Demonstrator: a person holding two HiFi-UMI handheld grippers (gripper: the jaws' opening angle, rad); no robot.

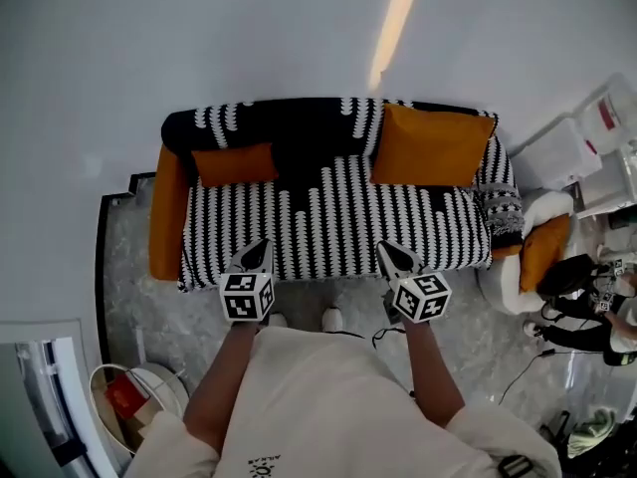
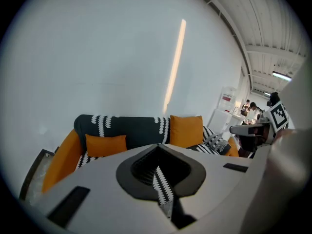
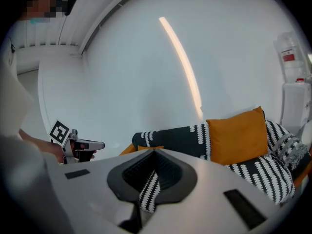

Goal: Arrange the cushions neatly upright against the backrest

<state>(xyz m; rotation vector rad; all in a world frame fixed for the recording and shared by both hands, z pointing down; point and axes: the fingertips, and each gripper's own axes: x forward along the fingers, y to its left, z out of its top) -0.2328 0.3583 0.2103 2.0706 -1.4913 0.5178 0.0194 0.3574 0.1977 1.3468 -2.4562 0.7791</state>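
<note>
White wall backs the sofa (image 1: 328,217); small cushion (image 1: 234,164) upper left and big cushion (image 1: 430,145) upper right stand against its backrest; left gripper (image 1: 257,254) and right gripper (image 1: 393,257) hang closed and empty at lower centre; I judge the arranging done; next I'd only check.

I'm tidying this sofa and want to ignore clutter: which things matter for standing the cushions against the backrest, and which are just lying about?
For the job: small orange cushion, large orange cushion, sofa backrest.
Lying about: orange cushion on the side chair, white bin, white cabinet.
</note>
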